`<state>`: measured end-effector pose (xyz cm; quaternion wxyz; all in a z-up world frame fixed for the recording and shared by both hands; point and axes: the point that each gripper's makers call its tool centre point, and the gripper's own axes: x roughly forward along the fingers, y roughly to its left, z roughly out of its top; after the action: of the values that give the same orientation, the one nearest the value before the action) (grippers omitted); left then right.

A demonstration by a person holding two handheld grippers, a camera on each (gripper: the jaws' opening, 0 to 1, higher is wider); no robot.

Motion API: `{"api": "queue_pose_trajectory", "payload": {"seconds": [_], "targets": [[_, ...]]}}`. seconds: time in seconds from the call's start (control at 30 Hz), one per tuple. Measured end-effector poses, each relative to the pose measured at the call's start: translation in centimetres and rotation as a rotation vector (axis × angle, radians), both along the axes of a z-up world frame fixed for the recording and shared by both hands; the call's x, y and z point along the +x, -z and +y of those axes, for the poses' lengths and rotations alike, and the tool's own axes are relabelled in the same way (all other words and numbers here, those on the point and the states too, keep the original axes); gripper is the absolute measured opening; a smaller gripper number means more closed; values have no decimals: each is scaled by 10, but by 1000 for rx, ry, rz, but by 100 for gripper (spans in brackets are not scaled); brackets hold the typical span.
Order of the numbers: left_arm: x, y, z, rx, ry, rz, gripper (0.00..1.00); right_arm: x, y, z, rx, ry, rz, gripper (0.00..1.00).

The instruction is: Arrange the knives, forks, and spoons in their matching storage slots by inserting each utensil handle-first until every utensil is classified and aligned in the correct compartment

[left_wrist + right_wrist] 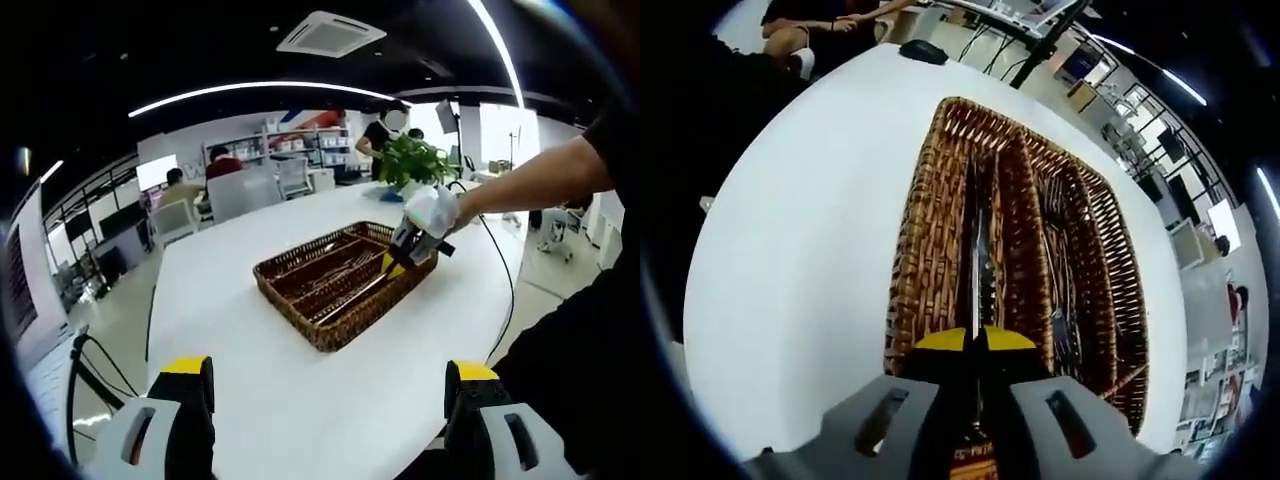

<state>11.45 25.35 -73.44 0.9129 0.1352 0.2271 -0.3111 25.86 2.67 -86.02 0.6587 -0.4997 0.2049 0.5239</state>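
Knife (978, 262) clamped in right gripper (976, 345), jaws closed on it, blade running ahead over a slot of the wicker tray (908, 270). Forks (1060, 265) in a slot right of it. Tray on white table (790, 250). Left gripper (330, 385) jaws spread, holding nothing, tray (330, 335) ahead.

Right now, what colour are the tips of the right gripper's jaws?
Yellow, clearest in the right gripper view, on the right gripper.

Left gripper view low, back across the table (250, 400) toward the basket (330, 335); right gripper view close above that same basket
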Motion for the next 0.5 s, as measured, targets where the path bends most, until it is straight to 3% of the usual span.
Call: {"api": "queue_pose_trajectory", "payload": {"seconds": [0.1, 0.23, 0.37, 0.5], "targets": [[0, 0, -1, 1, 2, 0, 100, 0, -4, -2, 21, 4, 12, 3], [-1, -1, -1, -1, 3, -2, 100, 1, -19, -1, 119, 48, 42, 13], [-1, -2, -1, 0, 0, -3, 100, 8, -47, 4, 276, 108, 49, 40], [1, -4, -3, -4, -4, -4, 100, 15, -64, 0, 351, 151, 25, 62]]}}
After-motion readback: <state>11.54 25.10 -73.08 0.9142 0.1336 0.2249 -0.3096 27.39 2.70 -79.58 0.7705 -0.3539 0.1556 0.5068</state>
